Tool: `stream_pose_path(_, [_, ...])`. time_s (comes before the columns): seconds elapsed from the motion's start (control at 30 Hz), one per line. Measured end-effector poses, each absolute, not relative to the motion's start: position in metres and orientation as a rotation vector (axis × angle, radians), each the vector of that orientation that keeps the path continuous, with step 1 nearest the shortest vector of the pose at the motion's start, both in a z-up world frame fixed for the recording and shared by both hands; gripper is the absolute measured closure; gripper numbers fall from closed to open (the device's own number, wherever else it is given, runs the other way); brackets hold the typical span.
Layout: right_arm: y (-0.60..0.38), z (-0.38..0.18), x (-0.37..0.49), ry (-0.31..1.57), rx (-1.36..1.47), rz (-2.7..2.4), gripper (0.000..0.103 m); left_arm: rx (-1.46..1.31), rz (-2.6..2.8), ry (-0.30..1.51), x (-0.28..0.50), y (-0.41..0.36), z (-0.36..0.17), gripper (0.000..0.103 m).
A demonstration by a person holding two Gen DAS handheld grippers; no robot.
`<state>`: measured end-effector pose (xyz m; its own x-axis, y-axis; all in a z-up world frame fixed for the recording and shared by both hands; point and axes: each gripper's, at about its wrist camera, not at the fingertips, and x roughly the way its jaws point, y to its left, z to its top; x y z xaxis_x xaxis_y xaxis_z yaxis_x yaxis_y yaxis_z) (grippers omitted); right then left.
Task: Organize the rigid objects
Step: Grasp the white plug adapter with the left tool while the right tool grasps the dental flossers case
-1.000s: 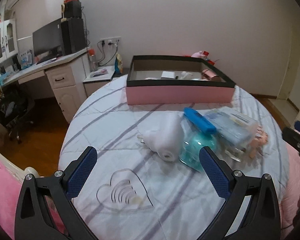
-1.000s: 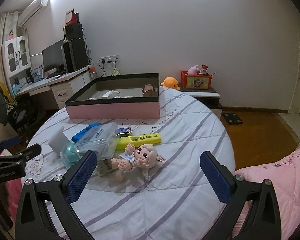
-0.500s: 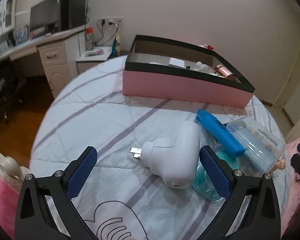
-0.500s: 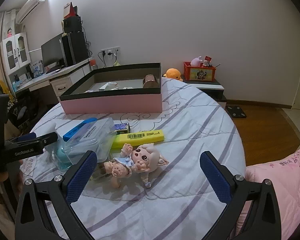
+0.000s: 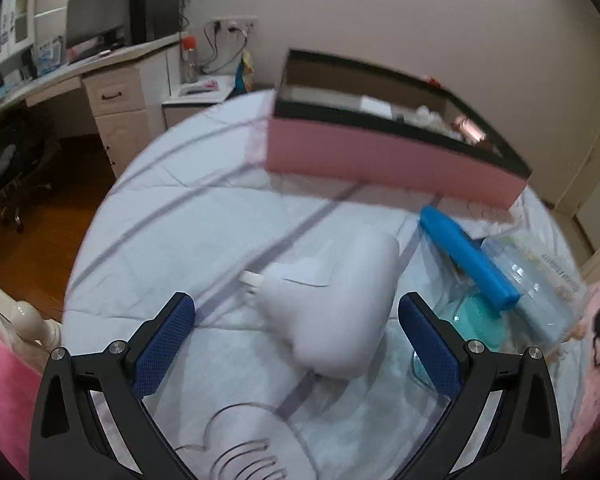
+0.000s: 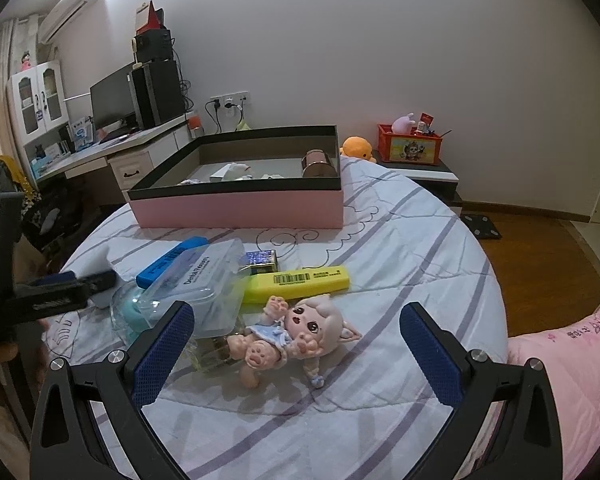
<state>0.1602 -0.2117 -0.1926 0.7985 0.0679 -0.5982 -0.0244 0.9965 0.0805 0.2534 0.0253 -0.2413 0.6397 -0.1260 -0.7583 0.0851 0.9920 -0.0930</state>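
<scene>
The round bed [image 6: 400, 240] carried the pink box [image 6: 240, 208] at twelve o'clock. The left gripper [image 5: 296, 344] stood wide around the white plug-in adapter [image 5: 332, 300]. The right gripper [image 6: 296, 344] gaped, empty, above the doll [image 6: 296, 336] at six o'clock.

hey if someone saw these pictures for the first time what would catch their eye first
Probably the big pink box with a black rim at the far side of the round table. Next, the jumble in front of it: a doll, a yellow marker and a clear plastic case. In the left view, a white plug-in device lies between the open left claw's fingers.
</scene>
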Motion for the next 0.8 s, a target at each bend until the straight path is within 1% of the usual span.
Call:
stream_pose_path(0.07, [-0.211, -0.192, 0.160, 0.647, 0.064, 0.048, 0.000, -0.020, -0.116, 0.864, 0.256, 0.021, -0.243, 0.002])
stream_pose_path(0.1, [-0.211, -0.193, 0.160, 0.647, 0.063, 0.047, 0.000, -0.027, -0.133, 0.857, 0.256, 0.021, -0.242, 0.017])
stream_pose_path(0.13, [-0.211, -0.193, 0.160, 0.649, 0.062, 0.044, 0.000, -0.036, -0.151, 0.850, 0.256, 0.022, -0.241, 0.025])
stream_pose_path(0.3, [-0.211, -0.194, 0.162, 0.653, 0.063, 0.042, 0.000, 0.003, -0.162, 0.802, 0.245, 0.023, -0.236, 0.026])
stream_pose_path(0.47, [-0.192, -0.190, 0.169, 0.646, 0.030, 0.082, 0.000, 0.026, -0.156, 0.758, 0.222, 0.029, -0.218, 0.026])
stream_pose_path(0.53, [-0.180, -0.189, 0.173, 0.645, 0.006, 0.100, 0.000, 0.043, -0.159, 0.746, 0.212, 0.030, -0.212, 0.028])
stream_pose_path(0.57, [-0.173, -0.190, 0.176, 0.650, -0.009, 0.111, 0.000, 0.052, -0.160, 0.739, 0.209, 0.030, -0.210, 0.039])
stream_pose_path(0.6, [-0.168, -0.190, 0.179, 0.655, -0.020, 0.120, 0.000, 0.058, -0.163, 0.736, 0.206, 0.030, -0.210, 0.047])
stream_pose_path(0.63, [-0.162, -0.191, 0.182, 0.663, -0.033, 0.127, 0.000, 0.051, -0.176, 0.745, 0.206, 0.030, -0.211, 0.047])
stream_pose_path(0.7, [-0.152, -0.195, 0.188, 0.673, -0.063, 0.131, 0.000, 0.040, -0.205, 0.776, 0.210, 0.029, -0.218, 0.044])
stream_pose_path(0.8, [-0.148, -0.200, 0.197, 0.701, -0.081, 0.128, 0.002, 0.049, -0.226, 0.810, 0.208, 0.024, -0.231, 0.043])
